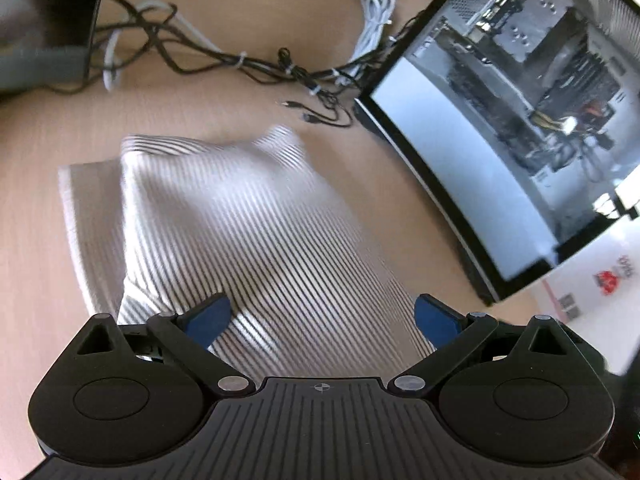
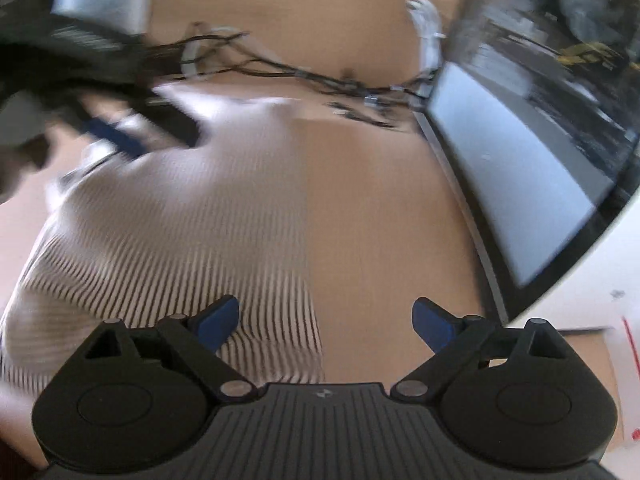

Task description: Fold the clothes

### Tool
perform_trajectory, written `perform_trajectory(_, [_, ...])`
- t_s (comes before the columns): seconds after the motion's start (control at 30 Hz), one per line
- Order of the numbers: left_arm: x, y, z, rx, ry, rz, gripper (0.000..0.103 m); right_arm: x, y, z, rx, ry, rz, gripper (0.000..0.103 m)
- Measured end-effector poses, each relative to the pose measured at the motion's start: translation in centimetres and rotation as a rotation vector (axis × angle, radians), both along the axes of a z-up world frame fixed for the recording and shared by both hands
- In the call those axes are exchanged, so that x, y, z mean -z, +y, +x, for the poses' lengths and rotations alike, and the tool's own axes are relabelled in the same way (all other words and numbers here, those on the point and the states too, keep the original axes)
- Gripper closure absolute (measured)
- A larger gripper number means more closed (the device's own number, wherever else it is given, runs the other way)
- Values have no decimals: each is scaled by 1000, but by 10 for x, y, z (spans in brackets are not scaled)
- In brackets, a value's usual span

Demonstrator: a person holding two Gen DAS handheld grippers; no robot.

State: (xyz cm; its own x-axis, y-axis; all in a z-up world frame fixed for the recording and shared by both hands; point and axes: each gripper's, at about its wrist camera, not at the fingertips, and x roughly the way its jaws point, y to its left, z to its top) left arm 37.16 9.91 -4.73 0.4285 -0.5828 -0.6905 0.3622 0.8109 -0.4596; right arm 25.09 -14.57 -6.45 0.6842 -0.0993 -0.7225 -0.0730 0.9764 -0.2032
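Both tongs, left tongs (image 1: 322, 320) and right tongs (image 2: 326, 320), are hovering released over the striped garment (image 1: 240, 232) lying half-folded mid-frame on the bench (image 1: 40, 240), risking a shallow pinch dragging it toward the cables (image 1: 256, 64) at upper centre.

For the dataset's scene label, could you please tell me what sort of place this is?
Probably a home or office computer desk: a light wooden tabletop carrying tangled black and white cables and a glass-sided black computer case, with a striped grey-and-white garment on it.
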Motion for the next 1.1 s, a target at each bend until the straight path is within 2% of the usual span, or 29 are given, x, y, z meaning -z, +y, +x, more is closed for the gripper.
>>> perform_trajectory(0.1, [-9,4,-17,-7,-49,91,2,-9,6,-5,-56,4,43,4])
perform_trajectory(0.17, [-13,9,-34,1,-86,144,2,-18,6,-4,-57,-19,96,1])
perform_trajectory(0.27, [-13,18,-61,14,-110,197,2,-24,10,-1,-58,-42,113,1])
perform_trajectory(0.4, [-4,23,-90,38,-114,282,2,-4,26,2,-95,0,9,1])
perform_trajectory(0.43, [-2,23,-95,39,-112,294,2,-1,29,0,-96,-15,-11,0])
perform_trajectory(0.57, [1,25,-115,53,-131,290,2,2,32,-1,-78,-19,-45,0])
perform_trajectory(0.73, [5,18,-130,84,-182,300,2,4,38,-16,-61,-43,-136,0])
perform_trajectory(0.87, [10,14,-141,93,-201,306,2,-8,39,-27,15,-13,-111,0])
perform_trajectory(1.1, [8,11,-153,89,-245,337,2,-24,47,-37,33,-33,-133,0])
